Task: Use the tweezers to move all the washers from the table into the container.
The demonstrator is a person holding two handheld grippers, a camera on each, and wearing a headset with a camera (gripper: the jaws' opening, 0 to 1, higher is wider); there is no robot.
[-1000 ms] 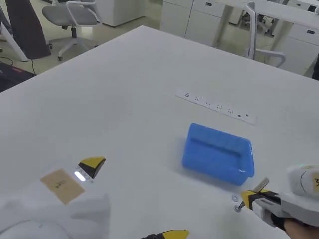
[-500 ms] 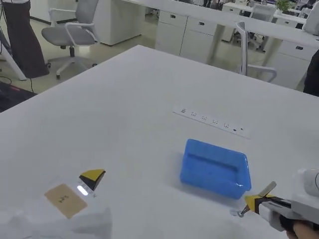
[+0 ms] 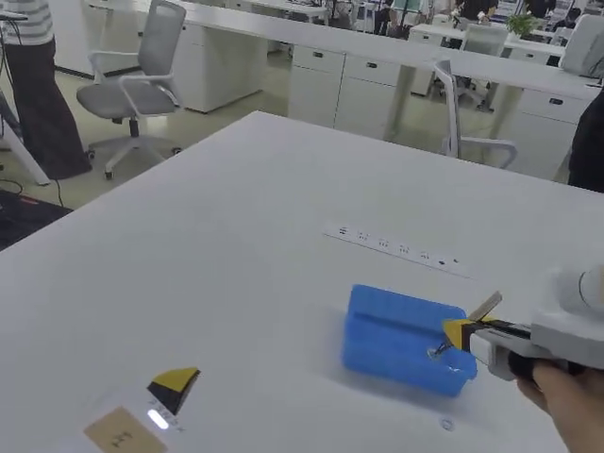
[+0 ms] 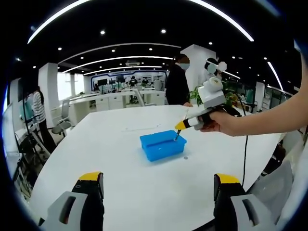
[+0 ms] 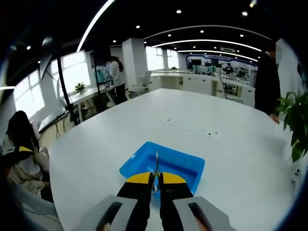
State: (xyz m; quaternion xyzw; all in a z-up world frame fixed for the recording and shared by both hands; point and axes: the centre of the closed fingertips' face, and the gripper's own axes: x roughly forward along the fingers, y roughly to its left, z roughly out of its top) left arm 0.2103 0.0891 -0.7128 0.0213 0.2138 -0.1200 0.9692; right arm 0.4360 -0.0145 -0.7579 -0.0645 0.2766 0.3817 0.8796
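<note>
A blue container (image 3: 396, 326) stands on the white table (image 3: 236, 236). My right gripper (image 3: 460, 332) is shut on the metal tweezers (image 3: 442, 347), whose tip hangs just inside the container's right end. Something small and grey sits at that tip; I cannot tell if it is a washer. One washer (image 3: 446, 425) lies on the table in front of the container. The right gripper view looks down the tweezers (image 5: 156, 166) into the container (image 5: 178, 161). My left gripper (image 4: 158, 178) is open, well back from the container (image 4: 161, 144); one yellow fingertip (image 3: 176, 379) shows low on the left.
A white power strip (image 3: 396, 248) lies flat behind the container. Office chairs (image 3: 132, 94) and desks (image 3: 377, 66) stand beyond the table's far edge. A person (image 4: 178, 86) stands past the table.
My right gripper has lifted the tweezers from the table beside the washers and carried them over the container. The head camera has tilted up.
</note>
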